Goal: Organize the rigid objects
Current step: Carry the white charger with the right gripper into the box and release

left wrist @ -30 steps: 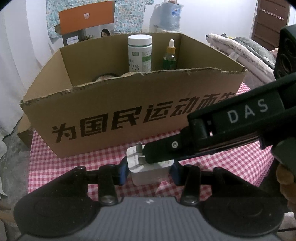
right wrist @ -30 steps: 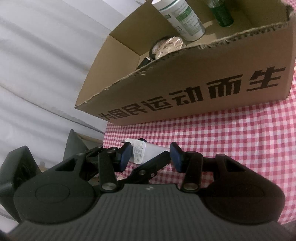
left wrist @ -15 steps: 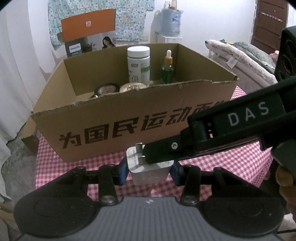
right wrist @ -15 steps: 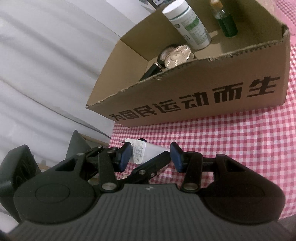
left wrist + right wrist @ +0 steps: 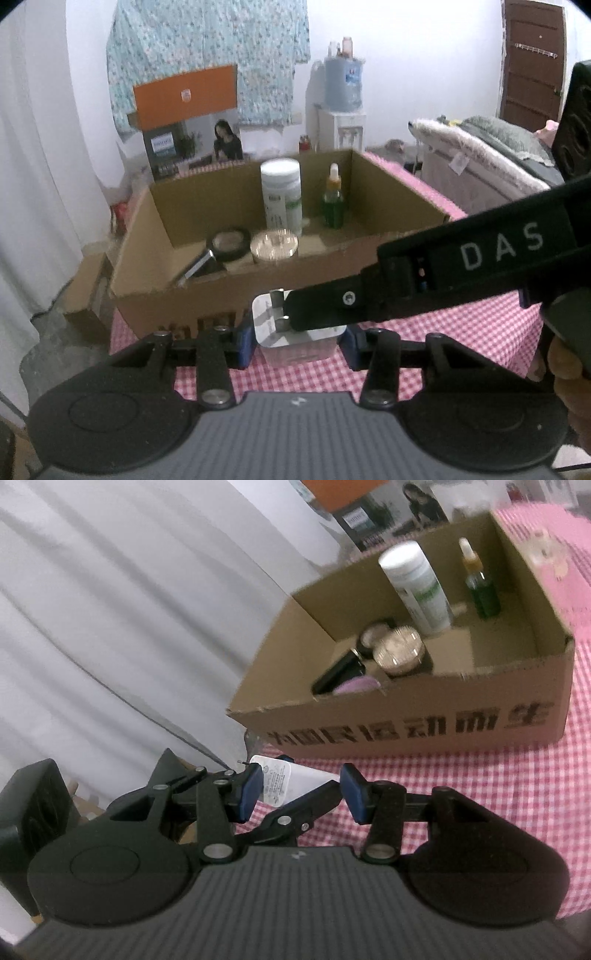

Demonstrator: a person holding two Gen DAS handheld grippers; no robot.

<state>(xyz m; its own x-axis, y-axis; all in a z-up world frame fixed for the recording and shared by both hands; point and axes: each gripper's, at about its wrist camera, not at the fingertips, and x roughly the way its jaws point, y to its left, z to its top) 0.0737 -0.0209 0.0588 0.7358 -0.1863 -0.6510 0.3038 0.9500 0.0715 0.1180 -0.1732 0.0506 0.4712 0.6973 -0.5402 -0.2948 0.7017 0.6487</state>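
My left tool (image 5: 297,341) holds a white plug adapter (image 5: 295,338) by its sides, the blue pads pressed against it, with its two metal prongs pointing up and away from me. My right tool (image 5: 301,788) reaches across from the right and holds the same adapter (image 5: 284,782): in the left view one of its black fingers (image 5: 321,310) lies over the top of the white block, and in the right view the printed label end of the adapter sits against the left blue pad, while the other pad stands a little off it as far as I can tell. Both tools are at a narrow gap set by the adapter's width. The adapter hangs in the air above the red-and-white checked cloth (image 5: 461,332) on the surface, just in front of the near wall of the cardboard box (image 5: 332,273).

The box is open at the top and has dark printed characters on its front (image 5: 424,731). Inside it stand a tall white bottle (image 5: 281,199) with a green label and, beside it on the right, a small green dropper bottle (image 5: 333,199). Nearer the front lie a magnifying glass (image 5: 225,245) and a round shiny lid or jar (image 5: 274,245), touching or nearly touching each other. A white curtain (image 5: 129,627) hangs to the left of the surface.
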